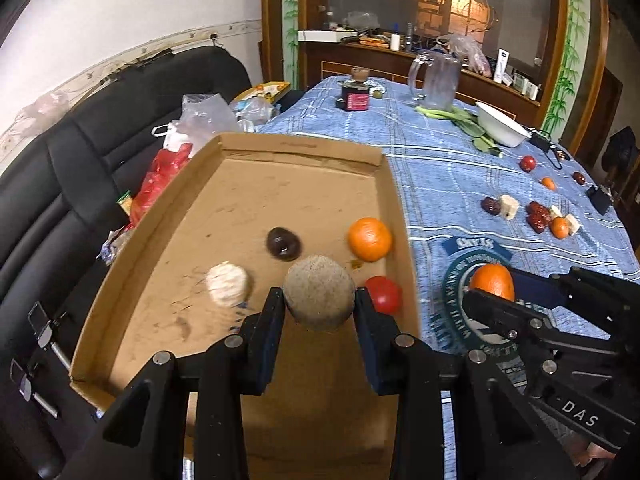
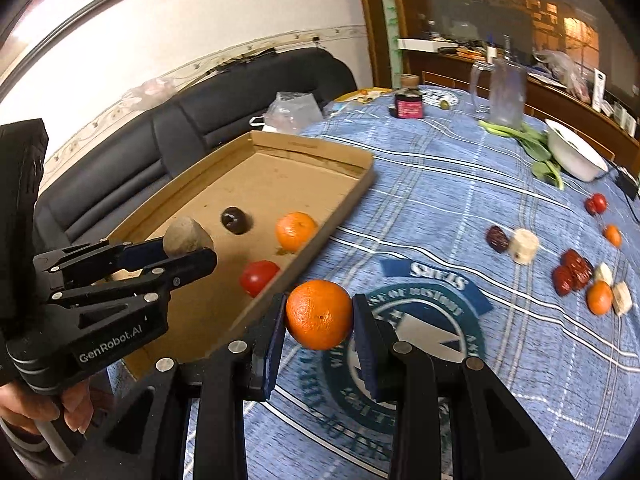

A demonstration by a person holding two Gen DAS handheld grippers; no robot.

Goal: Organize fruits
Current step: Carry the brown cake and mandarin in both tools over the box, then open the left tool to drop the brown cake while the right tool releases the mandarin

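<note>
My left gripper (image 1: 319,298) is shut on a round tan fruit (image 1: 319,293) and holds it above the cardboard tray (image 1: 184,208). Inside the tray lie an orange (image 1: 369,239), a red tomato (image 1: 385,293), a dark round fruit (image 1: 283,243) and a pale blurred piece (image 1: 227,283). My right gripper (image 2: 319,314) is shut on an orange (image 2: 319,314), held over the blue tablecloth just right of the tray (image 2: 320,148). The right wrist view also shows the left gripper (image 2: 188,250) with the tan fruit (image 2: 185,235) over the tray.
Loose fruit lies on the cloth at right: red dates (image 2: 573,271), small oranges (image 2: 599,297), pale chunks (image 2: 523,245) and a tomato (image 2: 596,203). At the far end stand a white bowl (image 2: 576,156), greens (image 2: 528,140), a glass pitcher (image 2: 505,92) and a dark jar (image 2: 409,105). A black sofa (image 2: 224,112) flanks the table.
</note>
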